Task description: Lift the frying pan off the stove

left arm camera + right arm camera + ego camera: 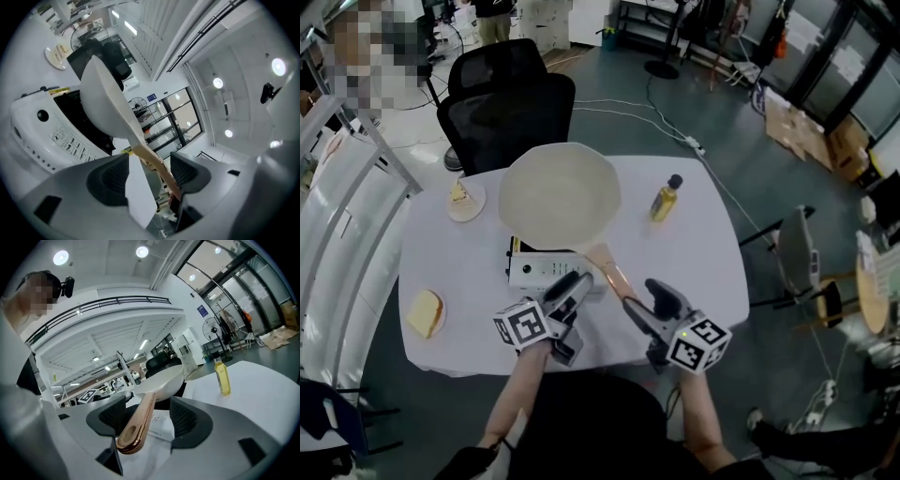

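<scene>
The frying pan [560, 195] sits on the stove [542, 268] on our counter [703, 262]. Left tool [573, 287] and right tool [644, 303] both gape, the right astride the stiff handle [609, 266]. We expect pan-heavy tipping, so grip there firmly.

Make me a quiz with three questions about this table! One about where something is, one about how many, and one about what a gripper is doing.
1. Where is the yellow bottle?
A. On the table, right of the frying pan
B. Inside the pan
C. Under the table

2. How many plates hold food?
A. One
B. Two
C. Four

3. The right gripper has its jaws:
A. Shut on the bottle
B. Apart, with the pan handle between them
C. Shut on nothing

Answers: 1 A, it stands on the cloth beside the pan; 2 B, both sit at the table's left; 3 B, gaps show beside the handle.
</scene>
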Tool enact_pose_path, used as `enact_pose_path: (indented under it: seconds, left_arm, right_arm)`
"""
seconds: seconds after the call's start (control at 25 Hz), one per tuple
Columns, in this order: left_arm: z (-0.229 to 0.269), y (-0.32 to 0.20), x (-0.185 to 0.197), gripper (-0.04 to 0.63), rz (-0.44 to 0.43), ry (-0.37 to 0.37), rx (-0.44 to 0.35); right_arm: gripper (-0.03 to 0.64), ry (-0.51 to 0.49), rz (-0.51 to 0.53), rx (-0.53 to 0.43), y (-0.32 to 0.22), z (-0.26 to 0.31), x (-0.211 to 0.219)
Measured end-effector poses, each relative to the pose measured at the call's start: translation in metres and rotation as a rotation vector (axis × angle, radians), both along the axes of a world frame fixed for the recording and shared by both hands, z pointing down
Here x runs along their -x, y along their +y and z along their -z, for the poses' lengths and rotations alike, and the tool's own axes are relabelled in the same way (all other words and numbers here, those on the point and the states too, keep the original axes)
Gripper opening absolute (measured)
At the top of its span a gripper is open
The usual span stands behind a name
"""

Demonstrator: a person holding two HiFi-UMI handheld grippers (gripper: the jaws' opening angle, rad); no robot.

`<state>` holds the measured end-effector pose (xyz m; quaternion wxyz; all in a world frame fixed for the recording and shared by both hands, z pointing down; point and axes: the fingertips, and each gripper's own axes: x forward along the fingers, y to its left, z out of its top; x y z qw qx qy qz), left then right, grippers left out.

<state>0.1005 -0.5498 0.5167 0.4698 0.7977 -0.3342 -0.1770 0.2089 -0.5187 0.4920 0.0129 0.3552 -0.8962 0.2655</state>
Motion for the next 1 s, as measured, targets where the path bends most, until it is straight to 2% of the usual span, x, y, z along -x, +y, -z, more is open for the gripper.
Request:
enact_pose_path:
  seconds: [0.28, 0.4, 0.48, 0.64, 0.8, 0.92, 1.0]
  left_arm:
    - [0.004, -0.024, -0.012, 0.261, -0.055, 0.096, 0.075]
    - [0.001, -0.032, -0.017, 0.262, -0.066, 0.102, 0.100]
    - [-0.003, -0.039, -0.016, 0.264, -0.061, 0.081, 0.119]
    - [-0.002, -0.051, -0.024, 0.265, -0.074, 0.152, 0.119]
    - [-0.010, -0.058, -0.028, 0.265, -0.086, 0.155, 0.158]
    - [-0.014, -0.066, -0.033, 0.264, -0.102, 0.161, 0.155]
    - [-0.011, -0.071, -0.037, 0.264, -0.107, 0.196, 0.163]
  right_arm:
    - [0.287, -0.028, 0.149, 0.166, -0.001, -0.017, 0.016]
    - [0.285, -0.097, 0.216, 0.267, 0.002, -0.024, 0.023]
    - [0.285, -0.135, 0.241, 0.311, 0.002, -0.027, 0.026]
    - [0.285, -0.116, 0.312, 0.343, 0.001, -0.036, 0.027]
    - [0.285, -0.078, 0.432, 0.371, 0.004, -0.038, 0.035]
    - [0.285, -0.037, 0.514, 0.374, 0.006, -0.040, 0.040]
    - [0.285, -0.023, 0.546, 0.382, 0.003, -0.040, 0.044]
